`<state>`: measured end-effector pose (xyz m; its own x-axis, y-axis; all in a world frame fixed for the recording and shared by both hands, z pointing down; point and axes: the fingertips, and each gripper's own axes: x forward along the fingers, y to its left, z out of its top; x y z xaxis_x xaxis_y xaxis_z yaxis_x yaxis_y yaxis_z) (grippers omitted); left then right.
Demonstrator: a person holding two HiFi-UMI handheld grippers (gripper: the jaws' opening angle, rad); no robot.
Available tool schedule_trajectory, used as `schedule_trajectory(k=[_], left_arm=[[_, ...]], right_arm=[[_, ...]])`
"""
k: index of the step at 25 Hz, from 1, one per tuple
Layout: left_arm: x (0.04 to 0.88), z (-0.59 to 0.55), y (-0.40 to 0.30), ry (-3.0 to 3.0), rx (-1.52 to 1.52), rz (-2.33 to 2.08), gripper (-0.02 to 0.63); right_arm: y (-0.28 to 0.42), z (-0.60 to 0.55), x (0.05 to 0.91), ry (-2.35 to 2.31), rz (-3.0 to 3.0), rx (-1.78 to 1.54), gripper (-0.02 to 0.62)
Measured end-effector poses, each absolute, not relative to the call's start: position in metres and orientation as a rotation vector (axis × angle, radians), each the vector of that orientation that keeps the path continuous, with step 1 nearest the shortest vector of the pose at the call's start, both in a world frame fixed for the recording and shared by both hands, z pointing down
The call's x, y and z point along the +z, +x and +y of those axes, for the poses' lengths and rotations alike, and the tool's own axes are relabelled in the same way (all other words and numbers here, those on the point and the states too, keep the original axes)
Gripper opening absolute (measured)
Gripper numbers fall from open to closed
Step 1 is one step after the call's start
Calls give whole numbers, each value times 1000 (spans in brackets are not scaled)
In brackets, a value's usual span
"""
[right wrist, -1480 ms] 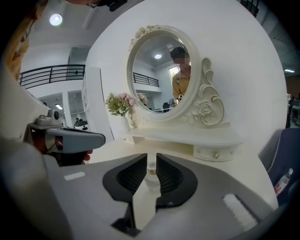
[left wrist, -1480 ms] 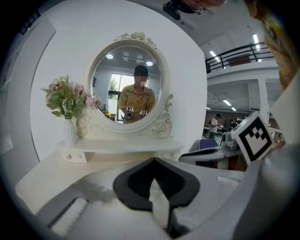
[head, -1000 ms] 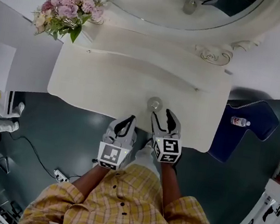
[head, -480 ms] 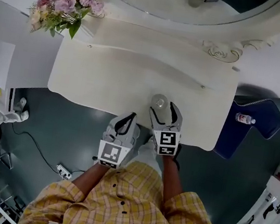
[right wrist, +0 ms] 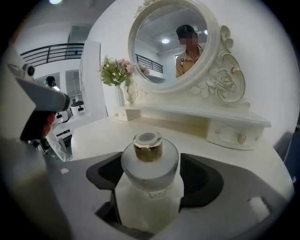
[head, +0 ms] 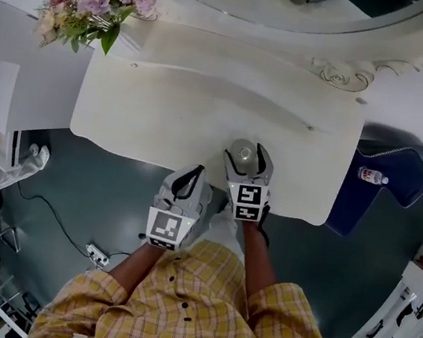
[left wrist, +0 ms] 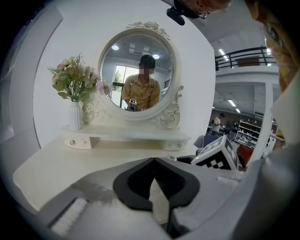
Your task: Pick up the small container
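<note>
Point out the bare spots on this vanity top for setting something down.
The vanity top is bare from its left edge to the small container, in front of the drawer shelf; a smaller patch lies right of it. Crowded at the front edge, where the right gripper, jaws opening, straddles the container.

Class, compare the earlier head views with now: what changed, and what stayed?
The right tool moved forward over the table; the small container now stands between its opening jaws, ungripped. The left tool stayed shut; the container kept its spot.
</note>
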<state>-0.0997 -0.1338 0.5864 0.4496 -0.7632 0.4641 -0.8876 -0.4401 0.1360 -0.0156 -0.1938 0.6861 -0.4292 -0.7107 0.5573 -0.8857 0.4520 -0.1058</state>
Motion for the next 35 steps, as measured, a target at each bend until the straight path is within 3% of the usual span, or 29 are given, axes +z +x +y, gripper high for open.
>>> schedule_trajectory(k=[35], left_arm=[[590, -141, -110, 2347, 458, -1400, 0]], right_arm=[[-19, -210, 714, 1444, -2128, 558, 342]])
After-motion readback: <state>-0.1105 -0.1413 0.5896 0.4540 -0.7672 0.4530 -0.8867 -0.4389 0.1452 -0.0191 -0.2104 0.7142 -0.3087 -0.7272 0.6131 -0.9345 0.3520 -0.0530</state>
